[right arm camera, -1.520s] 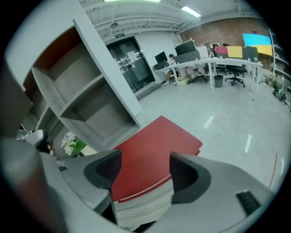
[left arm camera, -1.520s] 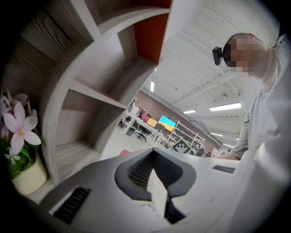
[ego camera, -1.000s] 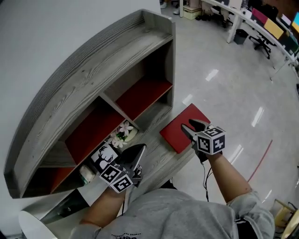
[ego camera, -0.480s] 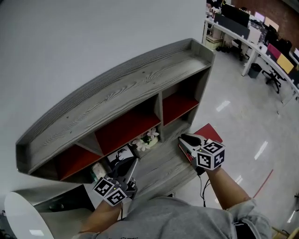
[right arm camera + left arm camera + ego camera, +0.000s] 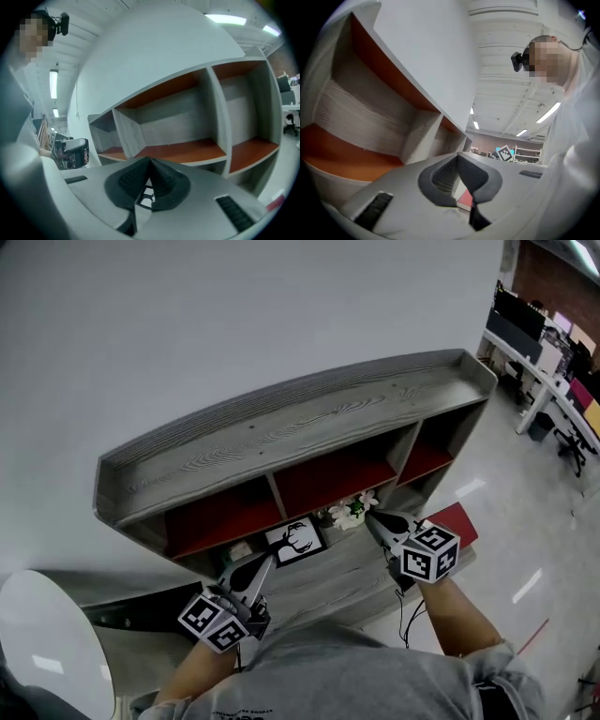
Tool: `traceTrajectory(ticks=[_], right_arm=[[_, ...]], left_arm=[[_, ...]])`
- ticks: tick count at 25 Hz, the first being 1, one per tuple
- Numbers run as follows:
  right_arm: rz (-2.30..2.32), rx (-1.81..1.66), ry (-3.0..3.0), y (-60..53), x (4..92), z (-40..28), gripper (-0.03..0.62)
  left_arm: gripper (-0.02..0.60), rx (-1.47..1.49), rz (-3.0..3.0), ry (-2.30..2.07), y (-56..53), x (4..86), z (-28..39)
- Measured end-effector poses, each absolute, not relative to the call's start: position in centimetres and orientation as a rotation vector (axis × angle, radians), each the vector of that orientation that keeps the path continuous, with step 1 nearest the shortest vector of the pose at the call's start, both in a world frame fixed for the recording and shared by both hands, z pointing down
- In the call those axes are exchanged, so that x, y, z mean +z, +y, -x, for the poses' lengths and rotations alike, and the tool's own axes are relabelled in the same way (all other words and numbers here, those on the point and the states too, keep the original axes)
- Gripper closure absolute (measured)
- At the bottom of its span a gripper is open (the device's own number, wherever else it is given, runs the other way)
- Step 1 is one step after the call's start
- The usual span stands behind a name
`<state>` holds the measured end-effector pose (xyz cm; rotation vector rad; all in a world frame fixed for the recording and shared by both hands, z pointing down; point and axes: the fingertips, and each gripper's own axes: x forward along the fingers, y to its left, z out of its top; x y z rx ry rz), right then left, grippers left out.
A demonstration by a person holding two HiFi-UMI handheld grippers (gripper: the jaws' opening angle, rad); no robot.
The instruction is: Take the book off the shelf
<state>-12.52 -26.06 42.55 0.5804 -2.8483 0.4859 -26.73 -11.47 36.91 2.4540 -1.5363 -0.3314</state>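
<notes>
Jaws of the right gripper (image 5: 373, 519) have just been closing and now stand together, pad against pad, with nothing between them; its own view shows only the far compartments and a sliver of a dark-and-white object through the small gap below the tips. Jaws of the left gripper (image 5: 265, 563) likewise meet at their tips and carry nothing. The red book (image 5: 457, 521) lies flat at the right end of the grey ledge (image 5: 337, 573) that runs along the near side of the shelf (image 5: 309, 423), just to the right of the right gripper and apart from it. A second ago that gripper's open jaws were at the book's near edge; since then both grippers have lifted clear and moved left along the ledge, and now point toward the middle compartments. A framed picture (image 5: 293, 540) and a spray of white flowers (image 5: 352, 512) stand on the ledge between the two grippers, against the shelf front. All visible red-lined compartments appear empty. Judged from this arrangement, the book is already out of the compartments and released, so the removal looks complete unless the ledge itself counts as shelf, in which case a fresh grasp at the right end would be required.
</notes>
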Motion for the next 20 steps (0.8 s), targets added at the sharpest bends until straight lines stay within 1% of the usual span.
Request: traceTrajectory(ticks=[6,11,16,20], right_arm=[[-0.324,0.496,-2.985,-20.9,39.5,19.9,0.602],[-0.158,0.563,-3.005,-17.2,39.6,24.9,0.602],[-0.055,0.552,-2.998,-14.5,39.9,28.5,0.602],[-0.001,0.532,-2.989,-13.0,40.8,30.0,0.602]], left_arm=[[0.568,-0.349,-2.383,-1.707,-6.0,35.4,33.0],[0.568,-0.367,-2.303,-1.821,-1.6,35.4,37.6],[0.568,-0.384,-2.219,-1.921,1.8,35.7,41.2],[0.568,-0.366,-2.179,-1.978,3.5,36.2,42.5]])
